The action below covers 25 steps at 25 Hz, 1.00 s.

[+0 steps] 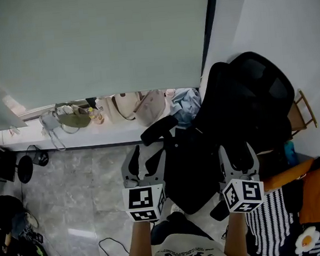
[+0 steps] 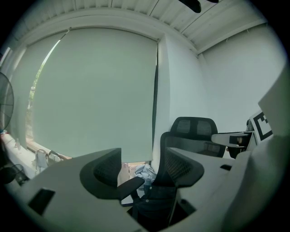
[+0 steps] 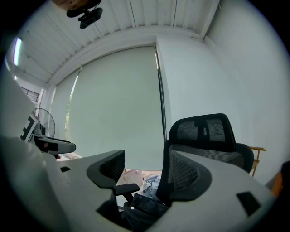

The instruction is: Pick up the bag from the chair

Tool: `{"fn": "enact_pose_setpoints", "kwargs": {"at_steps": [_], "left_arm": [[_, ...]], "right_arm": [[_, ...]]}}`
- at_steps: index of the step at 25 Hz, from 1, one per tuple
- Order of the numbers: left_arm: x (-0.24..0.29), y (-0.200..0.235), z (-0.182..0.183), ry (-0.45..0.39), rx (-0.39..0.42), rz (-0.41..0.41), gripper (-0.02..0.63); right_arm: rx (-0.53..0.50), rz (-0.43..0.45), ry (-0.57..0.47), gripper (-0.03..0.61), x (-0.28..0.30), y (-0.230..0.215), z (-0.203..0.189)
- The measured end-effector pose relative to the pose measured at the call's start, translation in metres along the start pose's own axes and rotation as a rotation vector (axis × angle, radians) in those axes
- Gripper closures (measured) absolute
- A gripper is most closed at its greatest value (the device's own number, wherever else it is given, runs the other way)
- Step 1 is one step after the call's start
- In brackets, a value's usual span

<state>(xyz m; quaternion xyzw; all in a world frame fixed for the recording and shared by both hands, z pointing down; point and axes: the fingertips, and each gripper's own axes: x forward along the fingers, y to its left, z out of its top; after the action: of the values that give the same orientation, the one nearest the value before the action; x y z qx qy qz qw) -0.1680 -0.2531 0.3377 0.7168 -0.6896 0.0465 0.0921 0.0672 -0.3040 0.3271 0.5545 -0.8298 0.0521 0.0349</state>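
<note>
Two hand-held tools face a black mesh office chair [image 1: 241, 106] standing in the corner of a room. The left tool [image 1: 143, 160] and the right tool [image 1: 238, 155] hover side by side just in front of the chair's seat. Each has its jaws spread wide, with nothing between them. The dark, soft fabric bag [image 3: 141, 211] lies on the chair's seat near the armrest, untouched. Beyond the chair, a beige handbag [image 1: 141, 107] and a crumpled light-blue cloth [image 1: 187, 106] sit on a low white window ledge [image 1: 94, 137] under a pale roller blind [image 1: 97, 41].
</note>
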Motion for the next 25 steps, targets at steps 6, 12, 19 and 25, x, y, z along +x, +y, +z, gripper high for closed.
{"fn": "enact_pose_setpoints", "kwargs": {"at_steps": [6,12,19,25], "left_arm": [[0.038,-0.002,-0.017,0.048,-0.006,-0.006,0.322],[0.075,0.000,-0.043,0.112,-0.003,-0.037,0.321],[0.132,0.002,-0.078,0.187,-0.005,-0.120,0.322],[0.188,-0.002,-0.111,0.229,-0.012,-0.211,0.321]], "right_arm": [[-0.004,-0.020,0.062,0.259,0.029,-0.020,-0.025],[0.009,-0.037,0.112,0.256,0.053,-0.034,-0.055],[0.023,-0.100,0.174,0.239,0.083,-0.051,-0.098],[0.021,-0.145,0.226,0.225,0.113,-0.070,-0.143]]}}
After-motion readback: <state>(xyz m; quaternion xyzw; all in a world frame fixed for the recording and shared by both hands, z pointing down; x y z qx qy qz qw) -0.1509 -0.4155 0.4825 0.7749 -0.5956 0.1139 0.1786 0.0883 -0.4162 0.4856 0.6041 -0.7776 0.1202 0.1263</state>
